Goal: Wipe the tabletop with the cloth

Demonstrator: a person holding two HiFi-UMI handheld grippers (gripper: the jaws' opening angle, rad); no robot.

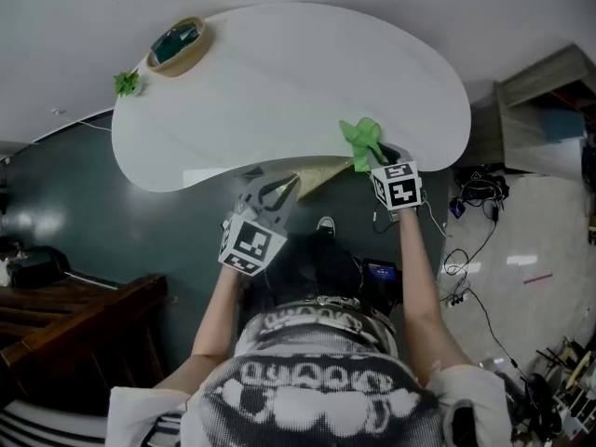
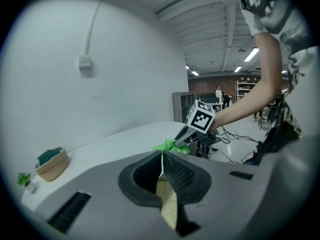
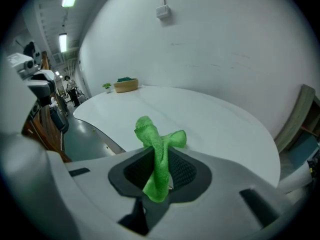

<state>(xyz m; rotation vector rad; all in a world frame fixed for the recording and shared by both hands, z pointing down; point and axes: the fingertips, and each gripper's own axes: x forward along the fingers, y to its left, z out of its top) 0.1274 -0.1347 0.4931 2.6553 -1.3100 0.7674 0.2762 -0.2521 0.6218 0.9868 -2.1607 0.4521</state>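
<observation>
Nearest, the left claw (image 1: 279, 192) is pressed together on a tan sheet (image 1: 321, 173) that runs to the green cloth (image 1: 361, 138), which the right claw (image 1: 380, 161) pinches, bunched, at the near edge of the counter (image 1: 279, 82). Wiping looks not yet begun: the whole top is left, out to the far basket (image 1: 177, 45).

The left claw (image 1: 287, 186) and right claw (image 1: 379, 156) share a matt grey moulded shell, with black ribbed pads (image 3: 186, 171) set in a dark oval recess (a narrow slot (image 2: 70, 210) is cut into the shoulder). Each carries a white cube (image 1: 251, 243) printed with black square markers. The person wears a short-sleeved top (image 1: 317, 394) in a black-and-white halftone print, and what looks like a studded belt (image 1: 321, 305).
</observation>
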